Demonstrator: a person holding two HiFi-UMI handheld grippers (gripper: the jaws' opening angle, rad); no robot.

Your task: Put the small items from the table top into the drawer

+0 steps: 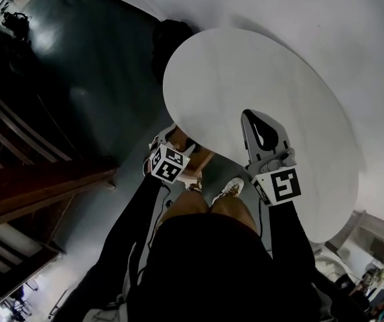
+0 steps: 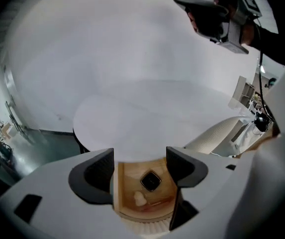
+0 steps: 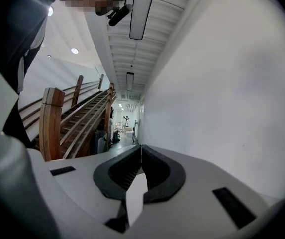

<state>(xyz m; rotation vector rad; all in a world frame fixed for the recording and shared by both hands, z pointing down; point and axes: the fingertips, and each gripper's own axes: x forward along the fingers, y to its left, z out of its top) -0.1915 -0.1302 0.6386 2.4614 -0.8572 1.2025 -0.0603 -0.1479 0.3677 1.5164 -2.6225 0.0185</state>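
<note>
A round white table (image 1: 245, 66) fills the head view. Under its near-left edge a wooden drawer (image 1: 198, 161) stands pulled out. My left gripper (image 1: 171, 138) hangs over the drawer, open and holding nothing. In the left gripper view, the drawer (image 2: 127, 183) shows between the spread jaws of the left gripper (image 2: 140, 158). It holds a black square item (image 2: 150, 180) and a small white item (image 2: 140, 199). My right gripper (image 1: 259, 116) is raised above the table's near side, shut with nothing in it. In the right gripper view the right gripper (image 3: 141, 148) points at a white wall.
A wooden staircase (image 1: 17, 180) and dark floor (image 1: 98, 59) lie left of the table. The person's shoes (image 1: 228, 190) are below the table edge by the drawer. A white ribbed object (image 2: 217, 133) sits right of the table. A stair rail (image 3: 50, 118) stands at left.
</note>
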